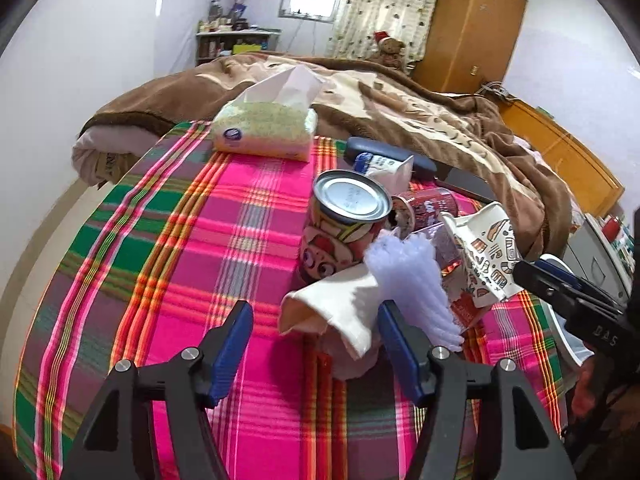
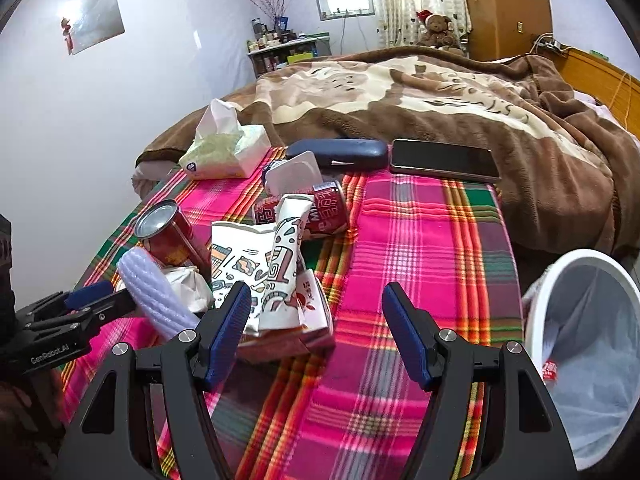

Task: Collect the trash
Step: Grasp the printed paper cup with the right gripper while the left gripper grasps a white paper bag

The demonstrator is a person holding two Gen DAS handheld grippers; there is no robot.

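A pile of trash lies on the plaid cloth (image 1: 248, 216): a crumpled white tissue (image 1: 340, 312), a white foam net sleeve (image 1: 412, 276), a tall snack can (image 1: 344, 224), a red drink can (image 2: 320, 208), crushed patterned paper cups (image 2: 256, 268) and a yogurt cup (image 1: 384, 164). My left gripper (image 1: 316, 344) is open, its jaws around the near edge of the tissue. My right gripper (image 2: 316, 328) is open and empty, its left finger beside the crushed cups. A white bin with a liner (image 2: 580, 320) stands at the right.
A tissue pack (image 1: 264, 128), a dark glasses case (image 2: 340, 152) and a phone (image 2: 444, 160) lie at the cloth's far edge. A brown blanket (image 2: 400, 92) covers the bed behind. A wardrobe (image 1: 472, 28) and a shelf (image 1: 236, 40) stand at the back.
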